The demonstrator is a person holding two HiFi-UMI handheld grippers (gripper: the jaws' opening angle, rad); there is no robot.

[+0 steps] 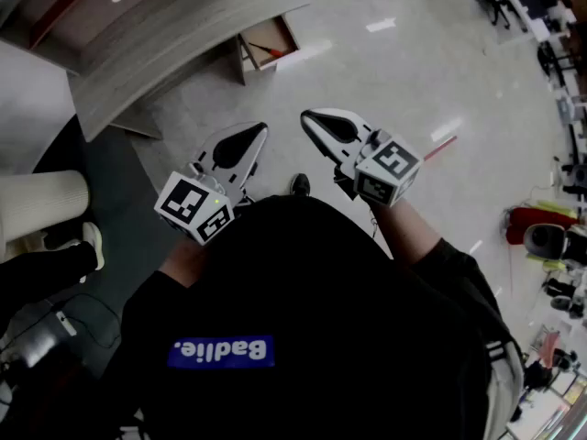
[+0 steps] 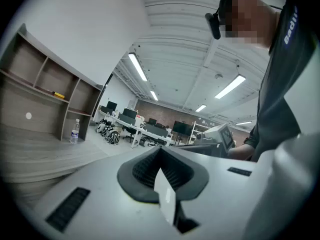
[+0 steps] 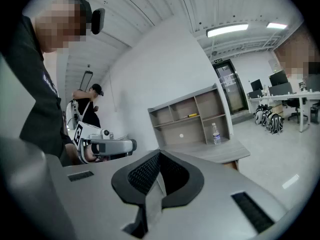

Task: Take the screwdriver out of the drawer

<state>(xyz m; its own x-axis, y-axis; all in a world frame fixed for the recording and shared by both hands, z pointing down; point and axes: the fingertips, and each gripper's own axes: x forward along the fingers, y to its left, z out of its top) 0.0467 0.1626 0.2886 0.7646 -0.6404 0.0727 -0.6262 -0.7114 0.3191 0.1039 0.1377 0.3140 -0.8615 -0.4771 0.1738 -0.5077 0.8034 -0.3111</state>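
Screwdriver point(image 1: 268, 50): lies inside the open drawer point(image 1: 246, 64) and shows only as a thin red streak on the drawer's brown bottom; no finer detail can be made out. The drawer is a shallow box with pale walls, pulled out from under the front edge of the desk point(image 1: 165, 39).

Desk: long, curved top in grey wood-grain laminate. An open-compartment shelf unit point(image 3: 190, 119) of the same laminate stands at the back of the desk. A clear plastic water bottle point(image 3: 215, 133) stands upright on the desk top, just in front of the shelf unit's end compartment.

Left gripper point(image 1: 262, 127): well clear of the desk and over the glossy pale floor point(image 1: 394, 90). The body is a smooth white shell, and the dark ribbed pads are pressed together with nothing between them. Its marker cube point(image 1: 194, 207) sits at the rear.

Right gripper point(image 1: 305, 115): just beside the left one and equally far from the desk. It has the same white shell, and its ribbed black pads are closed tip to tip and empty. Its marker cube point(image 1: 387, 170) faces up.
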